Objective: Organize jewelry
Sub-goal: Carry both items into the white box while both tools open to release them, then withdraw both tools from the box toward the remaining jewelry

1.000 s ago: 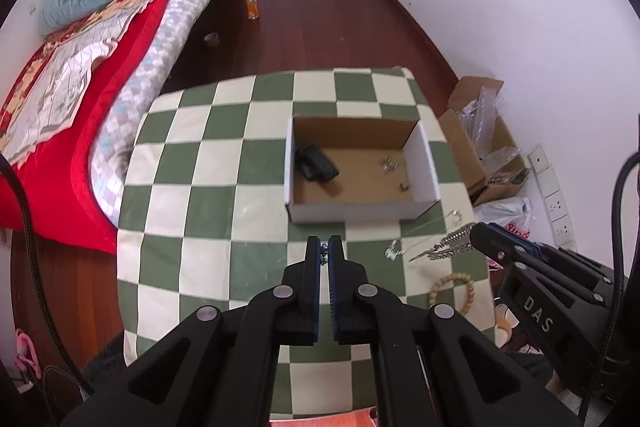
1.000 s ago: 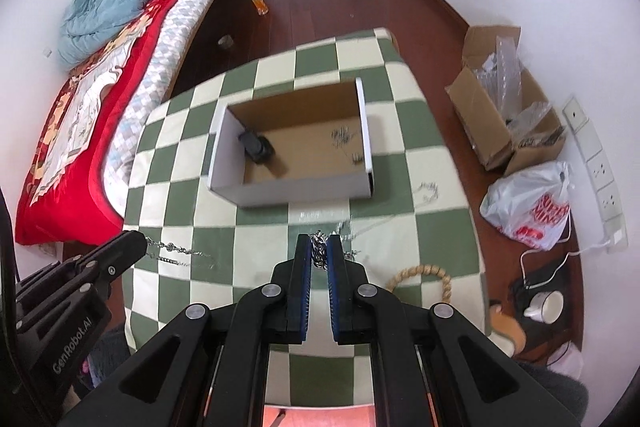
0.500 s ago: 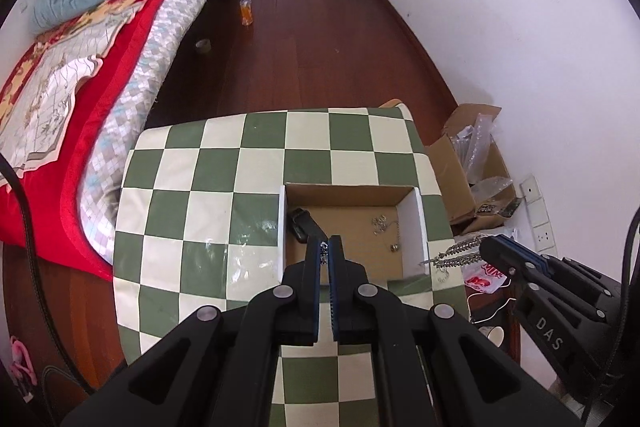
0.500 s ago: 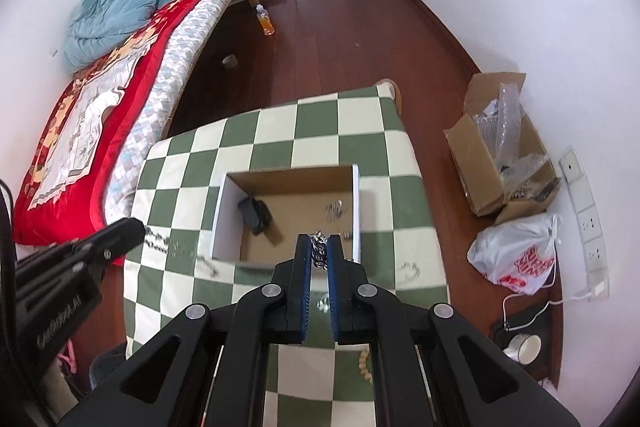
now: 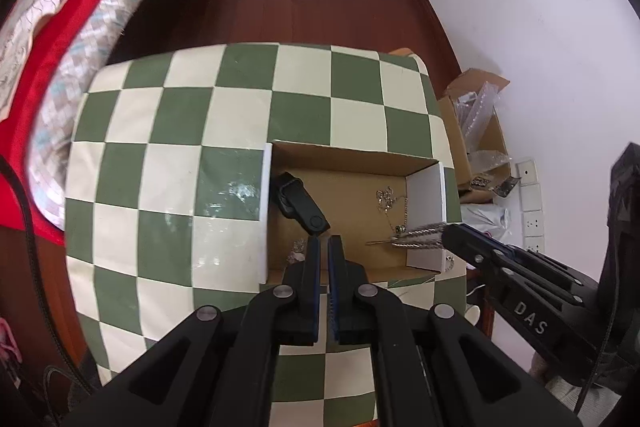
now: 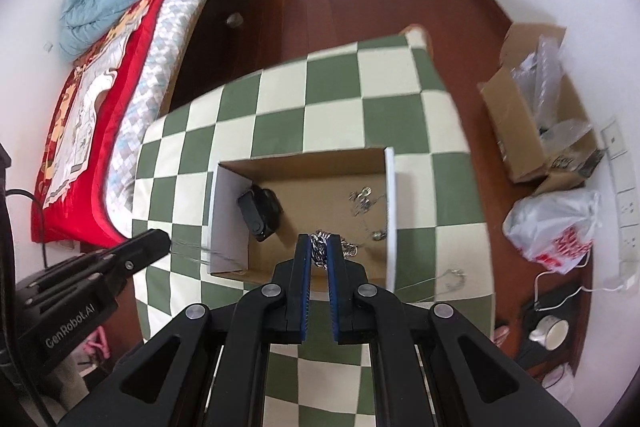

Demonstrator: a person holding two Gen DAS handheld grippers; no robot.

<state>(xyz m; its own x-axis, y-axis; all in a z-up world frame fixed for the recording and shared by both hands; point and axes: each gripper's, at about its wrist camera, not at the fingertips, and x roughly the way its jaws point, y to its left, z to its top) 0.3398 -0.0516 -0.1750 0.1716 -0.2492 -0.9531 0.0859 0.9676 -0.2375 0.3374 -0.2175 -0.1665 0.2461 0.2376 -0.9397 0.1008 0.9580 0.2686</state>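
A green-and-cream checked tablecloth [image 6: 360, 115] carries an open cardboard box [image 6: 316, 163]. The left gripper [image 5: 324, 247] is nearly closed, probably pinching a thin chain. The right gripper [image 6: 319, 249] grasps a bunched silver chain [image 6: 320, 247] above the box. Depositing seems underway; next, parting the jaws drops it inside.

Right claw [image 5: 452, 241] reads "DAS", left claw [image 6: 166, 243] "GenRobot.AI"

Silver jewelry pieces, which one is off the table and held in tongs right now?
The chunky silver chain, pinched in the right tongs above the cardboard box. The thin chains lie loose on the box floor.
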